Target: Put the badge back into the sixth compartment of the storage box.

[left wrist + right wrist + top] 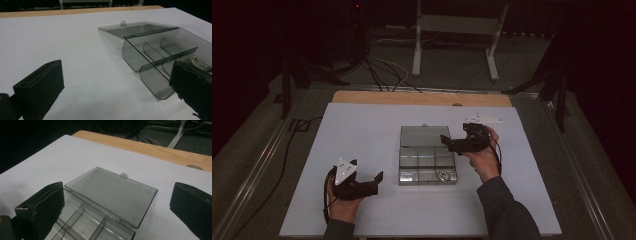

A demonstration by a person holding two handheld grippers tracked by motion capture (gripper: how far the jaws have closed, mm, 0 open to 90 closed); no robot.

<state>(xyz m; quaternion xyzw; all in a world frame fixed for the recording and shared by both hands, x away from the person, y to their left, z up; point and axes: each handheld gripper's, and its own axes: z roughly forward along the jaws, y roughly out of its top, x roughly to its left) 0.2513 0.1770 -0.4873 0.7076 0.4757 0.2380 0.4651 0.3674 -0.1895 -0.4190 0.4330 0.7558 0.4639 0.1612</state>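
The right tongs [446, 140] hang with jaws wide apart and nothing between them, just above the far right corner of the box [427, 161]. The left tongs [374, 179] rest low over the table [362, 130], also spread and empty, with the box a little ahead of them and to their right. The box is clear smoked plastic, split by dividers [152, 52] into small cells; its lid [112, 192] lies folded back flat on the table, right in front of the right tongs, with a small tab [123, 175] on its far edge. Something small and pale lies in the near right cell [443, 175]; what it is cannot be made out.

The step in hand looks like closing the lid. To do it well, the right tongs should reach past the lid to the tab edge, pinch lightly there and swing it over along the hinge. The box is light and may slide, so the left tongs would do well to steady its near wall first.
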